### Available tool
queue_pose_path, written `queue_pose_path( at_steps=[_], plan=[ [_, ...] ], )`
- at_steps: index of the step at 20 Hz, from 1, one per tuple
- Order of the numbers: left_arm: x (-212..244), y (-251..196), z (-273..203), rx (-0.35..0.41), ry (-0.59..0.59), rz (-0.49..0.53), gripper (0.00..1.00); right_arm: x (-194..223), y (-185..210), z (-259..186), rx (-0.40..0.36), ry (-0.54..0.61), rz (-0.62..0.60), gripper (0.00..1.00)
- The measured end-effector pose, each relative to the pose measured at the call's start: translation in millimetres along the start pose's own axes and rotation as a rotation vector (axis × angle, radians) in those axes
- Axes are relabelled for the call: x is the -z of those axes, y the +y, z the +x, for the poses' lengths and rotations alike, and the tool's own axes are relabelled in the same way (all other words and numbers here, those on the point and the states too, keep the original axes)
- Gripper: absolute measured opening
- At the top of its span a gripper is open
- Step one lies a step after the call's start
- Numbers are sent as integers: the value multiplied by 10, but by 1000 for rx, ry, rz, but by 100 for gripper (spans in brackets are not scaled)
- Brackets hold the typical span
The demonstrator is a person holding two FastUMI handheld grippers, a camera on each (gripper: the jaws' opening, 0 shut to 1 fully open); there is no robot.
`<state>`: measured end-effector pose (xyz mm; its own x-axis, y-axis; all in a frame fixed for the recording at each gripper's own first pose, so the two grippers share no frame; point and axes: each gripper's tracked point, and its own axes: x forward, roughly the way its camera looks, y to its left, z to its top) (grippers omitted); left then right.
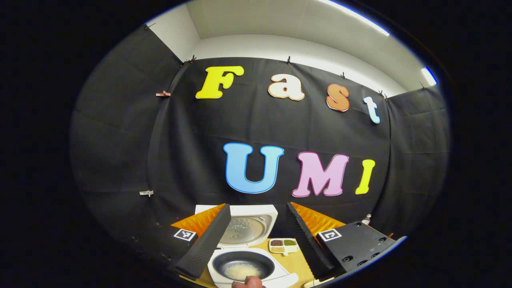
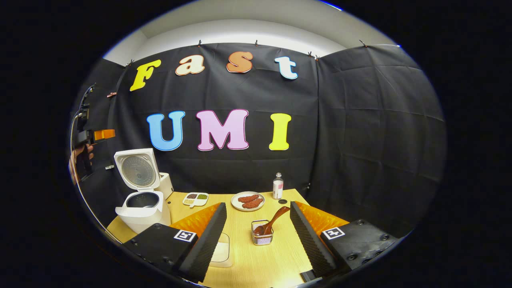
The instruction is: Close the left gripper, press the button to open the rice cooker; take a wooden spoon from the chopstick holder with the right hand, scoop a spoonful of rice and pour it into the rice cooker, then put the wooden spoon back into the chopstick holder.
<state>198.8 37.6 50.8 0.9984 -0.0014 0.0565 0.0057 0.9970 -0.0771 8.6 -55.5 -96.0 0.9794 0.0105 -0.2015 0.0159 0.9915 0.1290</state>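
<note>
Rice cooker (image 2: 142,196) sits at the counter's (image 2: 256,260) left rear corner, lid (image 2: 137,170) up and tilted back. Inner pot (image 1: 243,265) has a small patch of rice (image 1: 242,272) at the bottom (seen in the left gripper view). Wooden spoon (image 2: 272,222) stands in the wire chopstick holder (image 2: 262,237) mid-counter, handle leaning up to the right. Right gripper (image 2: 258,236): jaws wide, holding nothing, holder framed between them but apart from both. Left gripper (image 1: 254,240): jaws wide, empty, raised above the open cooker. Behind the cooker: divided dish of grains (image 2: 195,198). Further right: plate (image 2: 248,201) with reddish pieces, small bottle (image 2: 277,186) just beside it. A pale container (image 2: 221,250) lies partly under the right gripper's left finger.
</note>
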Motion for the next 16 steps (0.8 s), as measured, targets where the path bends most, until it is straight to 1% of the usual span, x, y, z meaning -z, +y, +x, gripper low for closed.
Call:
queue_pose_path(
  at_steps=[4,6,8,10,13,16],
  plan=[
    [80,187,626,-49,14,-19,95,-16,-14,-205,48,-7,12,98],
    [97,257,989,-61,18,-25,95,20,-56,-286,77,-1,0,98],
    [165,305,1352,-68,35,-4,95,99,-111,-334,107,17,-19,98],
    [247,377,1669,-84,50,21,95,145,-170,-389,139,32,-9,98],
    [525,531,2027,-133,109,49,95,195,-267,-490,187,41,8,98],
    [928,639,2161,-184,192,-1,95,276,-361,-583,221,64,-3,98]
  ],
)
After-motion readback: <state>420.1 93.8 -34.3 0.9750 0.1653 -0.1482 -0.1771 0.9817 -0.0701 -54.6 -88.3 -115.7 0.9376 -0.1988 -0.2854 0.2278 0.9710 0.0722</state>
